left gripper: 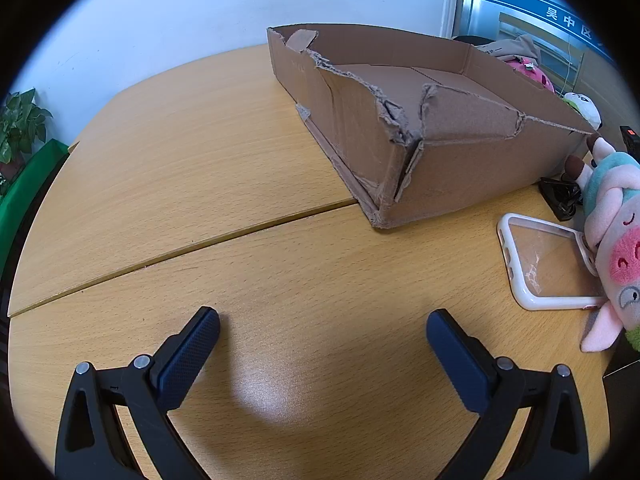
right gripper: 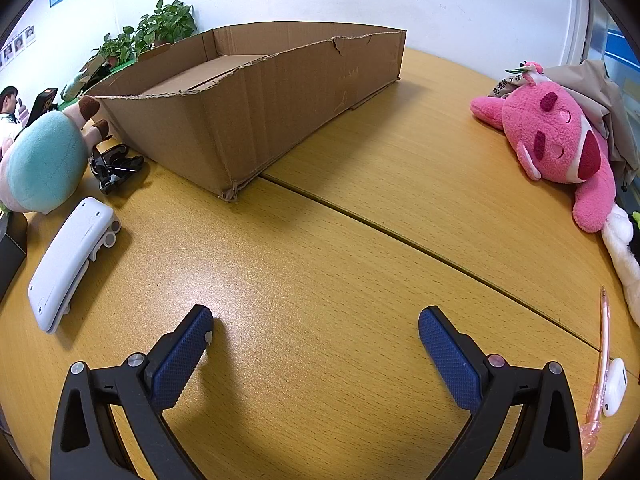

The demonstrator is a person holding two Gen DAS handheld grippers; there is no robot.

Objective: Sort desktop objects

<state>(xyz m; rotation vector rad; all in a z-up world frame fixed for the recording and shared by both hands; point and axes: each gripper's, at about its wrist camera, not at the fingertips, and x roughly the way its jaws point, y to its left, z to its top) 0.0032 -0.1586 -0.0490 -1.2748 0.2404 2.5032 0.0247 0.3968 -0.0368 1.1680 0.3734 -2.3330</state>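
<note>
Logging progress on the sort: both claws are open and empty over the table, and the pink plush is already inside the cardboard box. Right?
Not quite. The pink plush lies on the table, outside the cardboard box, as the right wrist view shows. Both the left claw and right claw are open and empty.

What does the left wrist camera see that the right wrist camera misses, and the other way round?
Only the left wrist view shows the clear phone case with a white rim, the torn corner of the cardboard box and the plush's pink face.

Only the right wrist view shows the white folded gadget, the pink pen and a person at far left.

Both show the box, the wooden table, the teal-and-pink plush, the black clip, the pink plush and an open, empty claw: left, right.
</note>
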